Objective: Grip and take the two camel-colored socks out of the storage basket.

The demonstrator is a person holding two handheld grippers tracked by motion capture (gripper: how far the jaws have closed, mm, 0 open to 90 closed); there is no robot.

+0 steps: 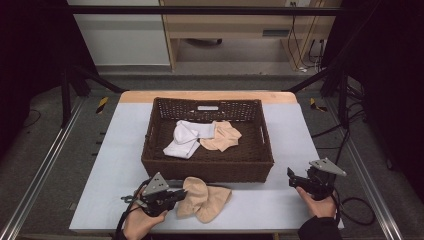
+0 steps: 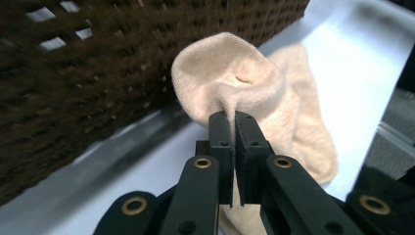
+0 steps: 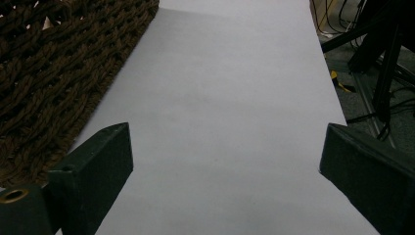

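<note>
1. Pale grey tabletop [image 1: 110,165] with a light wooden far edge carries everything; the landmark is the dark brown woven wicker basket [image 1: 207,167] at its middle.
2. Inside that basket lie a white folded sock [image 1: 185,137] and a beige sock [image 1: 221,136], side by side and touching.
3. Just in front of the basket's near wall rests the beige knitted sock [image 1: 205,198] being worked on, mostly on the table.
4. On the near-left of the basket, the left gripper [image 1: 172,196] has its jaws pinched tight on a fold at the sock's edge; the left gripper view [image 2: 234,117] shows fabric bunched between the pads.
5. To the near-right of the basket, the right gripper [image 3: 225,161] hangs over bare table, jaws wide apart, holding nothing.
6. Judged advice: if the sock is bound for the basket, lift until the trailing toe clears the rim, carry it over, and release only above the free floor.
</note>
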